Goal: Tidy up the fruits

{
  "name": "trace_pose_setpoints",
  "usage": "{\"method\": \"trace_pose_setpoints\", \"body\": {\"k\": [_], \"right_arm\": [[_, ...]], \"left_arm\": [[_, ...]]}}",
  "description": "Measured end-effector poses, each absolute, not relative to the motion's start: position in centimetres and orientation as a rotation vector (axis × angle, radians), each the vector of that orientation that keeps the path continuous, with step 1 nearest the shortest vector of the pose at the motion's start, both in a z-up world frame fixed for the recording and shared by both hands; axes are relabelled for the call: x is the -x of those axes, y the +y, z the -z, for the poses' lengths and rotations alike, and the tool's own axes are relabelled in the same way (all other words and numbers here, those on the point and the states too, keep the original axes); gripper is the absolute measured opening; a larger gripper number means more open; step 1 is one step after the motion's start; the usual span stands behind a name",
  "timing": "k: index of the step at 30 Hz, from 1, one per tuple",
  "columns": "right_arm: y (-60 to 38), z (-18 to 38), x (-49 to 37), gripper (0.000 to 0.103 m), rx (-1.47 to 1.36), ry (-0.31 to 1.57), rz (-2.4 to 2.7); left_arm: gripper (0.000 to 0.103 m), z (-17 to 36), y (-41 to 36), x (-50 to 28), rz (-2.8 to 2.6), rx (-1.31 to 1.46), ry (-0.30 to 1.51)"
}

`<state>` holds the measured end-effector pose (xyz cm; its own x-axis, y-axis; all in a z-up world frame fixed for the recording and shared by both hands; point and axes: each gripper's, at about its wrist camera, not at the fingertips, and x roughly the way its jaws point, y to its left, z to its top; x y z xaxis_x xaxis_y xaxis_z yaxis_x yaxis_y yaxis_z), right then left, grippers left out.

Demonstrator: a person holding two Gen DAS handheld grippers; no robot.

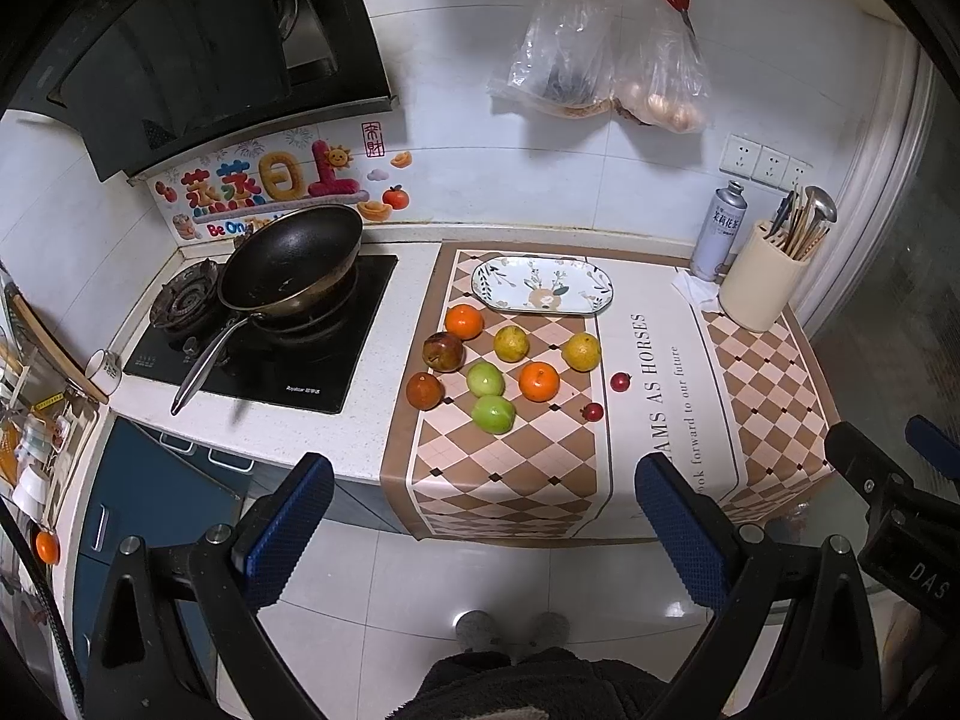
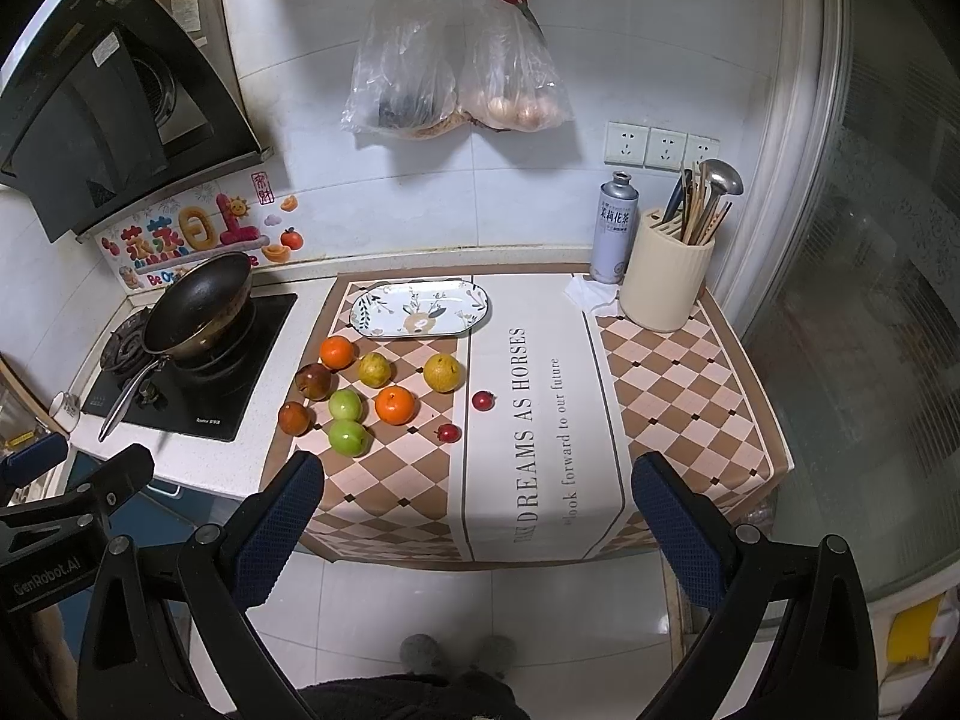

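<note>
Several fruits lie loose on the checkered mat: two oranges, two yellow pears, two green apples, two dark red-brown fruits and two small red fruits. An empty floral oval plate sits behind them. It also shows in the right wrist view. My left gripper is open and empty, held back from the counter's front edge. My right gripper is open and empty too, to the right of the left one.
A black wok sits on the gas stove at left. A tea can and a cream utensil holder stand at the back right. Plastic bags and red scissors hang on the wall. A glass door is at right.
</note>
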<state>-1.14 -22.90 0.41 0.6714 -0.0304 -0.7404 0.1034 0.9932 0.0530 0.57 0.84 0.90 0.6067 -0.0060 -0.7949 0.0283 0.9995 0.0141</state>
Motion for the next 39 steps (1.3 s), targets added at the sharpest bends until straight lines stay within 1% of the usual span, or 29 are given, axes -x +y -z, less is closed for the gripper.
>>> {"method": "trace_pose_setpoints", "body": {"k": [23,30,33,37,39], "right_arm": [[-22.9,-0.3,0.7,0.103,-0.099,0.834,0.073],[-23.0,-0.1,0.4,0.103,-0.104,0.832,0.078],[-22.8,0.4,-1.2,0.103,-0.134,0.829,0.081],[-22.5,1.7,-3.2,0.103,-0.204,0.815,0.064],[-22.1,2.9,-4.5,0.103,-0.233,0.829,0.052]], "left_arm": [[0.103,-0.9,0.9,-0.6,0.021,-0.028,0.919],[0.103,-0.8,0.5,-1.6,0.024,-0.029,0.926],[0.103,-0.5,0.4,-2.7,0.003,-0.034,0.899],[0.103,0.4,2.4,-4.9,-0.080,-0.057,0.802],[0.103,1.3,3.5,-6.0,-0.100,-0.070,0.791]]}}
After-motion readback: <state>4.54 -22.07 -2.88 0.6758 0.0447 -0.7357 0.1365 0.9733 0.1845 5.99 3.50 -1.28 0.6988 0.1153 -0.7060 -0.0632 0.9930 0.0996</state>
